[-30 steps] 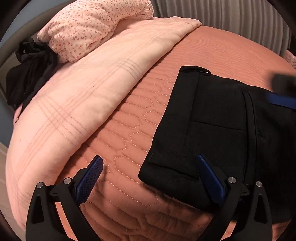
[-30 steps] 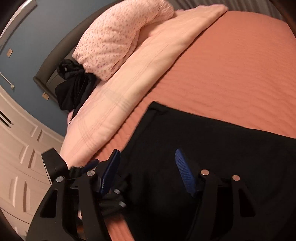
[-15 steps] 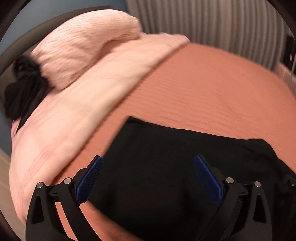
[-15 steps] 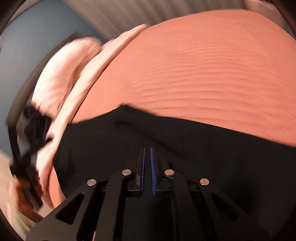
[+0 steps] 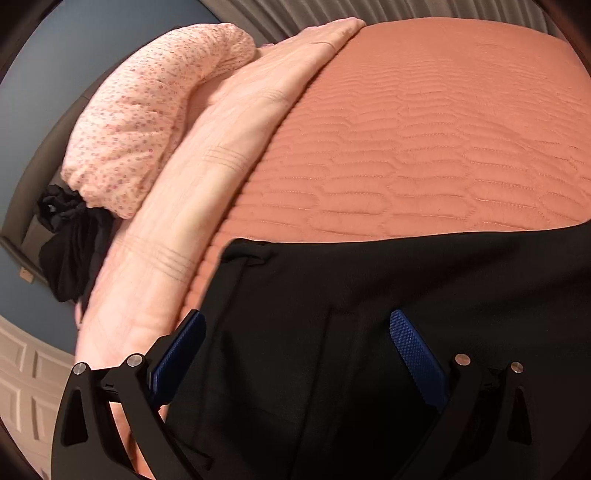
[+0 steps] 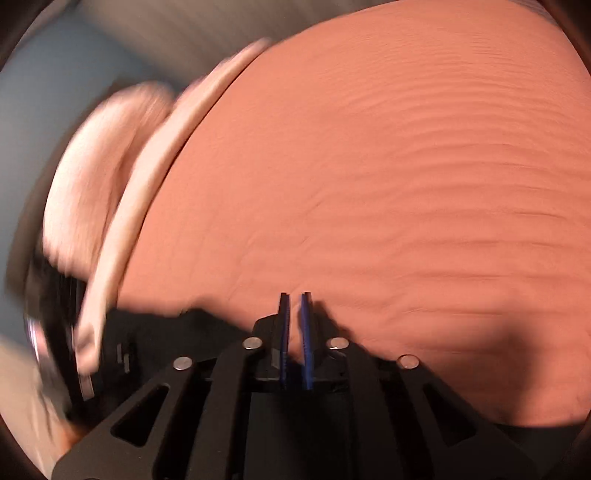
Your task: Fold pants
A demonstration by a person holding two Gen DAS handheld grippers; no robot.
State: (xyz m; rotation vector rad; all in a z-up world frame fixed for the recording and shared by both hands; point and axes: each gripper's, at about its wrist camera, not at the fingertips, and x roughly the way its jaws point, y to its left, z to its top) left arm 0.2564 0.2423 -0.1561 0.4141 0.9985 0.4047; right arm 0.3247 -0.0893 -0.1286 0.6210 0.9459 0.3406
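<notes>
Black pants (image 5: 332, 280) lie flat on the orange quilted bedspread (image 5: 424, 147), a belt-loop corner at their upper left. My left gripper (image 5: 295, 317) hovers open just above them, its blue pads (image 5: 413, 350) wide apart and nothing between them. The right wrist view is blurred by motion. My right gripper (image 6: 295, 299) has its jaws almost together and opening a little. A thin slit at the tips shows the bedspread (image 6: 369, 166), and dark cloth sits low between the pads. More of the pants (image 6: 155, 325) shows to its left.
A folded pale pink blanket (image 5: 207, 206) runs along the bed's left side, with a floral pillow (image 5: 147, 122) on it. A bunched black garment (image 5: 70, 240) hangs by the headboard. White panelled doors (image 5: 22, 387) stand at the lower left, and grey curtains (image 5: 443, 9) behind the bed.
My right gripper went from wide open to nearly shut over the pants, then swung so the bedspread fills its view. The left gripper stayed open and moved along the pants.
</notes>
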